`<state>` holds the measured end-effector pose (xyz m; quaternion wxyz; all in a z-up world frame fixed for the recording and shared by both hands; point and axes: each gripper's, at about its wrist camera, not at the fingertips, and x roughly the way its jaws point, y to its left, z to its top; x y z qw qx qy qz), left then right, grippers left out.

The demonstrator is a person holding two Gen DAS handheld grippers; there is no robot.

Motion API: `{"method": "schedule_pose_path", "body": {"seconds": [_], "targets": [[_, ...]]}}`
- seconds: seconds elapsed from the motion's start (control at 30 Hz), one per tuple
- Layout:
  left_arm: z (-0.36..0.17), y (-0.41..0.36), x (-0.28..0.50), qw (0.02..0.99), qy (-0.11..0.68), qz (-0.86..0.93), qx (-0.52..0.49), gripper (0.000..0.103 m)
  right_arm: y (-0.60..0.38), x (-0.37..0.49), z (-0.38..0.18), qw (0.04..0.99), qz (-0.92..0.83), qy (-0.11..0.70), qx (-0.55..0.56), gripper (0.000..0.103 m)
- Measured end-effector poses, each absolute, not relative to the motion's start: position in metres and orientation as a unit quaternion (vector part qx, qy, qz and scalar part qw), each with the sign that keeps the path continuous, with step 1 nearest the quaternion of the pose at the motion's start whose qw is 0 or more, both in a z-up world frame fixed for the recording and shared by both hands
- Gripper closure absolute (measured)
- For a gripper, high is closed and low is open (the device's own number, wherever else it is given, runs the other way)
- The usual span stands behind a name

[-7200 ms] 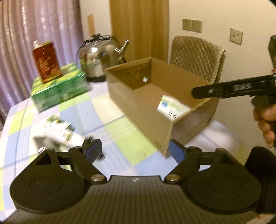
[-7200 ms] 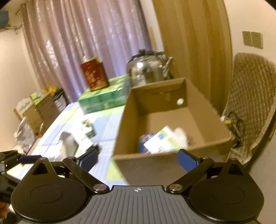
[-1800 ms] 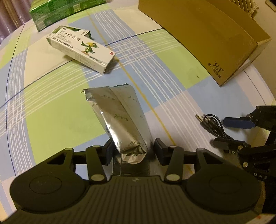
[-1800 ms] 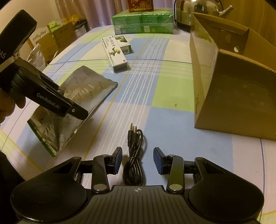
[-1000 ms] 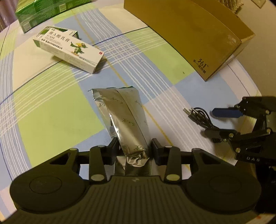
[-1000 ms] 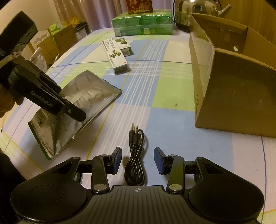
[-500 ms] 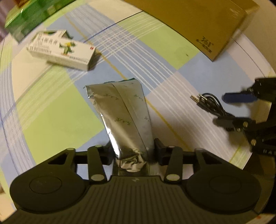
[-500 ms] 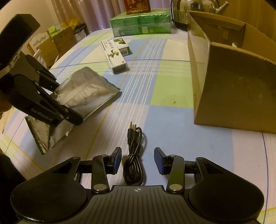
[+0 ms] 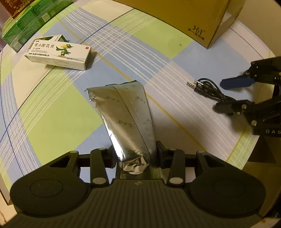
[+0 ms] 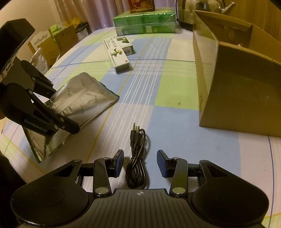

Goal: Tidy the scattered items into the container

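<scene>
Since 0.5 s ago the foil pouch (image 9: pixel 126 115) has lifted a bit more at its gripped end, far corner tilting toward the medicine box; cable unmoved. L gripper (image 9: pixel 135 154) jaws pinched tight on the pouch's crumpled near end, holding it. R gripper (image 10: pixel 140 163) jaws partway apart, straddling the coiled black audio cable (image 10: pixel 137 157) w/o touching it; cable lies flat on the tablecloth (image 10: pixel 175 122), its 2 jack plugs pointing away.

L view only: "361°" print on the cardboard box (image 9: pixel 175 15) wall, duck cartoon on the box lid, R gripper's blue pad (image 9: pixel 237 82) over the cable (image 9: pixel 209 91). R view only: box's open top w/ finger hole, steel kettle (image 10: pixel 207 8), pouch's (image 10: pixel 77 105) flat broad face, L gripper (image 10: pixel 58 122) from the side, cartons off beyond the table edge.

Pouch: shiny crinkled silver foil, faint star print, centre seam. Medicine box (image 9: pixel 59 52): white glossy card, long, 1 flap open. Cloth: blue/green/cream checks. Green packs (image 10: pixel 144 22): wrapped stack, red tin on top.

Count: 1 pouch, 1 cable, 1 medicine box, 1 cardboard box
</scene>
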<state>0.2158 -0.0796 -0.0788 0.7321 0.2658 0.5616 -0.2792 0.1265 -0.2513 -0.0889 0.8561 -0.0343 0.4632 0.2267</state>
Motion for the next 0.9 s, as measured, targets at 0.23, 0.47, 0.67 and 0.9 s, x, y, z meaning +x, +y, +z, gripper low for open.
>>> {"method": "schedule_pose_path", "body": {"seconds": [0.23, 0.47, 0.67, 0.9], "targets": [[-0.083, -0.077, 0.216, 0.736, 0.573, -0.264, 0.246, 0.055, -0.242, 0.127, -0.091, 0.857, 0.229, 0.459, -0.056, 0.064], [-0.084, -0.071, 0.219, 0.737, 0.582, -0.263, 0.219, 0.059, -0.240, 0.128, -0.093, 0.856, 0.237, 0.454, -0.075, 0.092], [-0.081, -0.071, 0.211, 0.742, 0.573, -0.266, 0.225, 0.066, -0.247, 0.125, -0.082, 0.864, 0.232, 0.443, -0.061, 0.092], [-0.069, -0.062, 0.204, 0.750, 0.566, -0.266, 0.215, 0.066, -0.255, 0.117, -0.063, 0.874, 0.223, 0.429, -0.042, 0.092]]}}
